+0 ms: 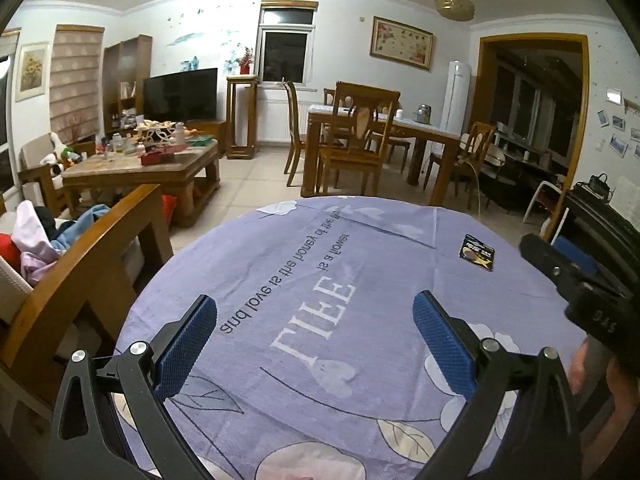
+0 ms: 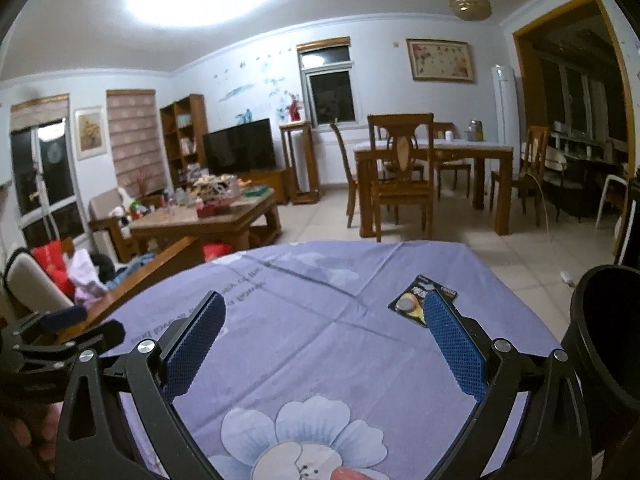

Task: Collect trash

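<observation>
A small black and gold battery blister pack (image 1: pixel 477 252) lies flat on the purple flowered tablecloth (image 1: pixel 304 264), toward the table's far right. My left gripper (image 1: pixel 316 312) is open and empty above the middle of the cloth, well left of the pack. My right gripper (image 2: pixel 324 308) is open and empty; its right fingertip (image 2: pixel 434 304) overlaps the near edge of the pack (image 2: pixel 412 304) in the right wrist view. A black bin (image 2: pixel 608 344) stands at the table's right edge.
A wooden sofa arm (image 1: pixel 120 240) with piled clothes is left of the table. Beyond are a cluttered coffee table (image 1: pixel 140 160), a dining table with chairs (image 1: pixel 380 132) and tiled floor. The right gripper's body shows in the left wrist view (image 1: pixel 580 280).
</observation>
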A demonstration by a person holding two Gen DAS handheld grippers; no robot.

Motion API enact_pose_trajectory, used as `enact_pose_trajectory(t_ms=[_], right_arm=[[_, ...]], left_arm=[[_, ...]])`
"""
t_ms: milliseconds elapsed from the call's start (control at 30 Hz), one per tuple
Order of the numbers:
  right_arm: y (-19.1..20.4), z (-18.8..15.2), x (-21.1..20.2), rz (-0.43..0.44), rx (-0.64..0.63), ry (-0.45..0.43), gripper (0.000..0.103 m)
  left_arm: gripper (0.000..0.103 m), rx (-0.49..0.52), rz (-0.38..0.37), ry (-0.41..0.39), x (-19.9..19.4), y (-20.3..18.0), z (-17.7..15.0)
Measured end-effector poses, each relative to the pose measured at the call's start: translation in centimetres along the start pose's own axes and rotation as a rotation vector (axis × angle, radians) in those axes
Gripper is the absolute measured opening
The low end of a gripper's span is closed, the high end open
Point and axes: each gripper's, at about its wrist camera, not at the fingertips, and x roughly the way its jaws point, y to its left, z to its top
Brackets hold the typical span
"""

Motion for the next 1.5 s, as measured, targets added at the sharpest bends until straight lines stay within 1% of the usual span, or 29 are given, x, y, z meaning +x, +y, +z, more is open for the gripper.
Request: enact_pose_trajectory(t_ms=[100, 267, 433, 1500], right_arm=[[-0.4, 0.0, -0.1, 0.001, 0.018, -0.005, 0.098], [-1.0, -0.1, -0.4, 0.007, 0.038, -0.002, 0.098], [-1.2, -0.2, -0.4, 0.009, 0.036, 0.005, 0.098], [-0.9, -0.5, -0.4, 0.009, 0.043, 0.015, 0.098]], left_arm=[[0.098, -0.006, 0.017, -0.017, 0.0, 0.0, 0.1], [0.098, 0.000, 0.026, -0.013, 0.2, 0.3, 0.2], [0.098, 0.000, 0.023, -0.024, -0.1, 0.3, 0.2], [0.098, 0.000, 0.017, -0.014, -0.1, 0.1, -0.1]])
